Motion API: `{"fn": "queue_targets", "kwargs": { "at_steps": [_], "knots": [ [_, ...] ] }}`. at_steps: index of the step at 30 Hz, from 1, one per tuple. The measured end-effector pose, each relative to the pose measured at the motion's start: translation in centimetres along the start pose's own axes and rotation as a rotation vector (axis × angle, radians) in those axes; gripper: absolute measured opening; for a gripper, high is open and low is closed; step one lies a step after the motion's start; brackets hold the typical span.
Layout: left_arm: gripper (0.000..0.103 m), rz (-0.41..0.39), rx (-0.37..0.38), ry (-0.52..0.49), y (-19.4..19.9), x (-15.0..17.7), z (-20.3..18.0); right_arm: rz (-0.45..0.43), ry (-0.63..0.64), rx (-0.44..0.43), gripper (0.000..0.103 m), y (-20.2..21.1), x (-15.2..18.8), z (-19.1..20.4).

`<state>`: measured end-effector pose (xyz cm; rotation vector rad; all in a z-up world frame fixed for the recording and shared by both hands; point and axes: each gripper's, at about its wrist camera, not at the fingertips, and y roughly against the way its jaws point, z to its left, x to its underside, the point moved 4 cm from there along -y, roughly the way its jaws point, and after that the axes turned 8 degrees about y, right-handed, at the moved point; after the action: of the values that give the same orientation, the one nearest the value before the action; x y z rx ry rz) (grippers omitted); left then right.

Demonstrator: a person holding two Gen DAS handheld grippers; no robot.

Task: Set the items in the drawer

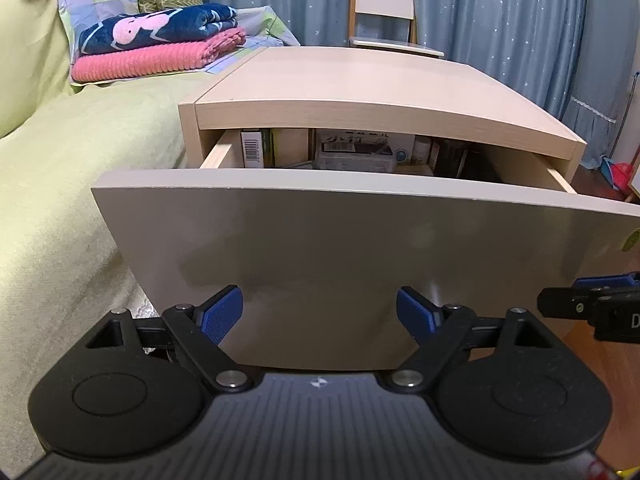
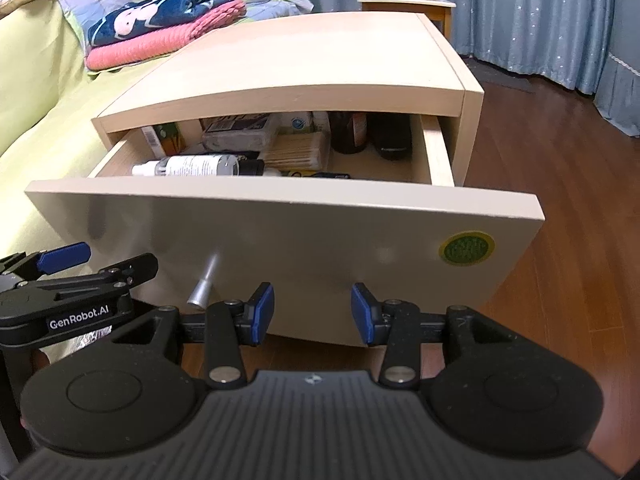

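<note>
Both tongs hang empty before a bedside cabinet [image 2: 304, 52], the left gripper [image 1: 319, 314] spread wide and the right gripper [image 2: 313, 312] parted. Its drawer [image 2: 280, 236] stands pulled out beside the bed [image 1: 60, 168], its silver knob [image 2: 204, 284] near the right gripper. Inside lie a white bottle [image 2: 188, 165], boxes and dark jars.

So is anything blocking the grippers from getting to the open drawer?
Nothing visible does. Both the left gripper and right gripper are open and empty, facing the drawer front. The drawer is pulled out, top uncovered, though already crowded inside.
</note>
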<state>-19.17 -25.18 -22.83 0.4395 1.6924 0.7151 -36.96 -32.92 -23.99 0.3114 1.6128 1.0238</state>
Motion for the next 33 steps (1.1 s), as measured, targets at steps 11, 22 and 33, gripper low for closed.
{"fn": "queue_targets", "kwargs": {
  "at_steps": [11, 22, 33],
  "knots": [
    [0.085, 0.002, 0.004, 0.018, -0.9, -0.3, -0.2, -0.013, -0.016, 0.019, 0.038, -0.5, -0.3, 0.1],
    [0.085, -0.004, -0.004, 0.018, -1.9, -0.8, -0.5, -0.025, -0.018, 0.035, 0.038, -0.7, -0.6, 0.3],
    [0.085, -0.002, 0.000, 0.037, -2.8, -1.3, -0.5, -0.028, -0.021, 0.049, 0.039, -1.3, -1.3, 0.3]
  ]
}}
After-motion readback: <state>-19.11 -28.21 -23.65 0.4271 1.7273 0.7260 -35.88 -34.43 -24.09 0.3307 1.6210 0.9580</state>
